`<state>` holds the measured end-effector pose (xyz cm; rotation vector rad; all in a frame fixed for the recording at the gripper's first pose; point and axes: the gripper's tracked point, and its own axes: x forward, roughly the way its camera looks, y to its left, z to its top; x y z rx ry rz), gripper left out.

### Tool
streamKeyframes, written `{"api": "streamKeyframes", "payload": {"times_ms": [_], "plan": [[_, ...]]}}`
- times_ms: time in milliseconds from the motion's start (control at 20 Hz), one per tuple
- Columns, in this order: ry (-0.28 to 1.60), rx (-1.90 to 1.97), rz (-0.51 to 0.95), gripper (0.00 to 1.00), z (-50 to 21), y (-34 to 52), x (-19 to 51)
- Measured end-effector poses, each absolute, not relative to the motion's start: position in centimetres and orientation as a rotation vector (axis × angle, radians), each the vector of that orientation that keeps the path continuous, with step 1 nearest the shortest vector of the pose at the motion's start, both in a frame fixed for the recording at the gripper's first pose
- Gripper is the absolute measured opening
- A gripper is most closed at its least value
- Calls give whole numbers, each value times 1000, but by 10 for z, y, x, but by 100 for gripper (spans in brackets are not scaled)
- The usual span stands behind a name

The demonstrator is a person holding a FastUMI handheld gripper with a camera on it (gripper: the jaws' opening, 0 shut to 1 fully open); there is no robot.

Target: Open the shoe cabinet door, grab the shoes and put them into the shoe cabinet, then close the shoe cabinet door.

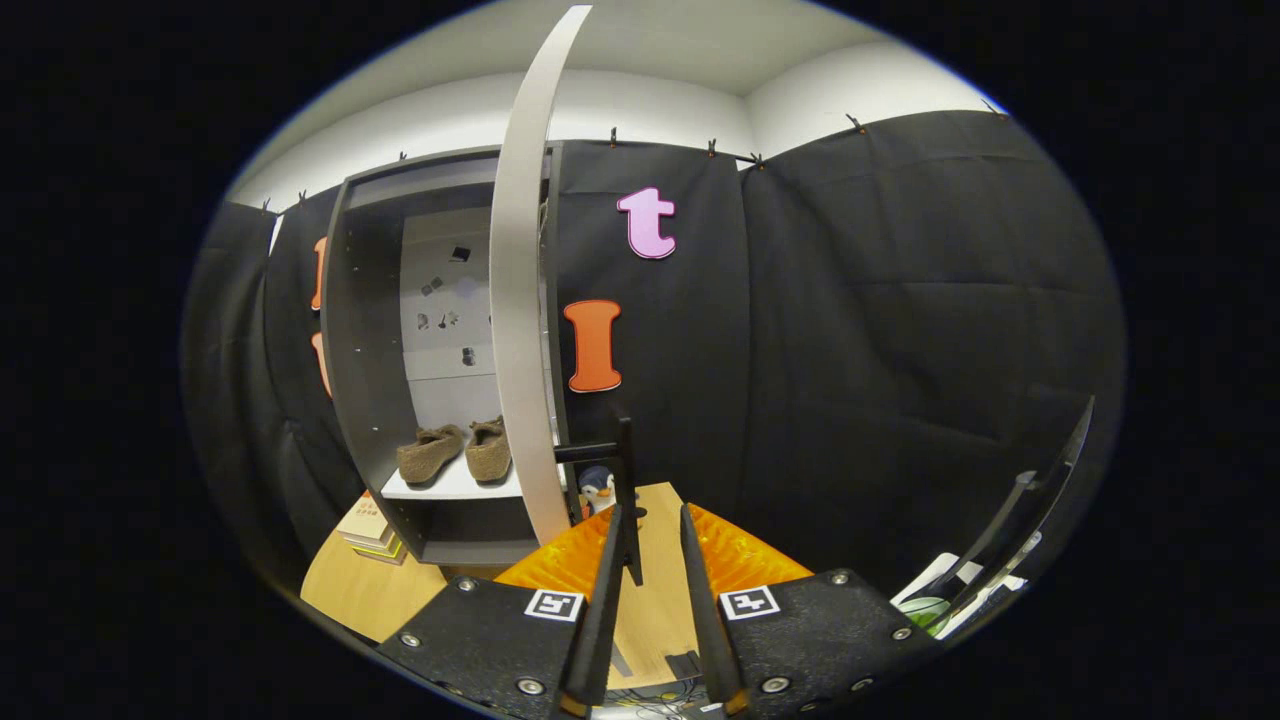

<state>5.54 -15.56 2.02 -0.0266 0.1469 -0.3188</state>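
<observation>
- Gripper view: pale wooden tabletop (365,590) under the cabinet, black cloth wall behind, white wall and ceiling above.
- Tall dark shoe cabinet (375,350) upright on the tabletop, light back panel inside, white shelf (450,485) low down.
- Cabinet door (518,300) swung open, seen edge-on as a long pale strip, long axis vertical, edge toward the gripper.
- Pair of brown, fuzzy, slipper-like shoes (455,450) side by side on the white shelf, toes roughly outward toward the open front.
- Small stack of books (372,528) on the tabletop beside the cabinet base.
- Gripper (650,525) with fingers a narrow gap apart, holding nothing, just beside the door's lower edge; thin dark upright post (626,480) just ahead of the fingers.
</observation>
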Motion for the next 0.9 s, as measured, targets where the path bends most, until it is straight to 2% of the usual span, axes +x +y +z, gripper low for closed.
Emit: {"api": "streamKeyframes", "payload": {"times_ms": [450, 900], "plan": [[101, -73, -258, 36, 21, -138, 60], [82, -47, -7, 37, 15, -66, 70]]}}
